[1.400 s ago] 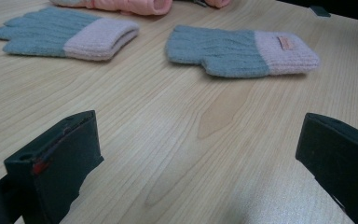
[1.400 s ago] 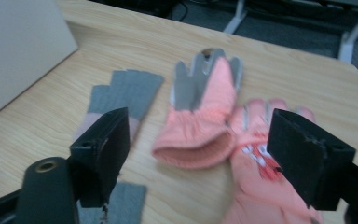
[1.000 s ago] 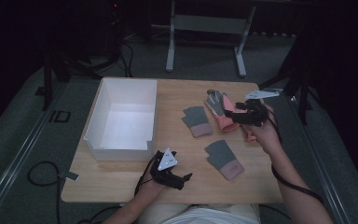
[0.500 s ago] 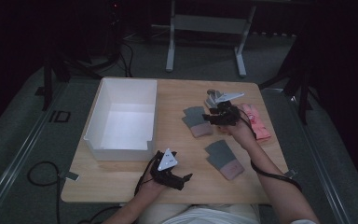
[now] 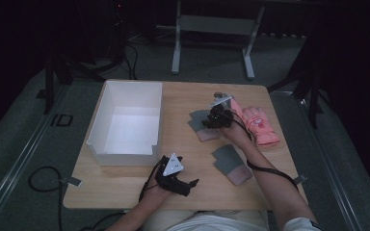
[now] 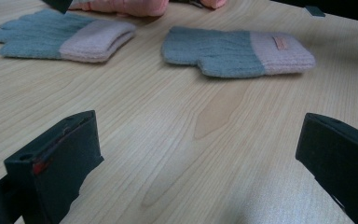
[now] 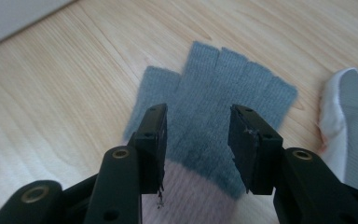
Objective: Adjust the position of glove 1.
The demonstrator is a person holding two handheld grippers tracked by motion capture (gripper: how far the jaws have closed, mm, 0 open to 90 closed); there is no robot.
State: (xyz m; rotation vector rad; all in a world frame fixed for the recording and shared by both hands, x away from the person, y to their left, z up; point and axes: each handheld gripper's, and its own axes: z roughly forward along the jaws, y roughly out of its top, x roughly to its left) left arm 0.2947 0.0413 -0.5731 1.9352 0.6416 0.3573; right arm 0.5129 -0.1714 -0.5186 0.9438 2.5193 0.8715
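A grey knitted glove with a pink cuff (image 5: pixel 201 127) (image 7: pixel 233 74) lies flat on the wooden table (image 5: pixel 183 96). My right gripper (image 5: pixel 212 120) (image 7: pixel 198 112) hangs just over its palm near the cuff. Its jaws have just been closing and stand partly apart, with the glove under the gap and not pinched. A second grey glove (image 5: pixel 229 162) (image 6: pixel 233 51) lies nearer the person. My left gripper (image 5: pixel 187 185) (image 6: pixel 200 135) rests near the front edge, wide open with nothing between its jaws. The first grey glove (image 6: pixel 60 35) lies flat in the left gripper view too.
A white open box (image 5: pixel 107 113) stands on the left half of the table. A pair of pink gloves (image 5: pixel 261 126) lies just right of my right gripper; a pale part of one glove (image 7: pixel 349 116) is near the jaws. Bare wood separates box and gloves.
My right gripper has moved left and down, from above the pink gloves to just over the grey glove, and its jaws have narrowed. The left gripper has stayed put.
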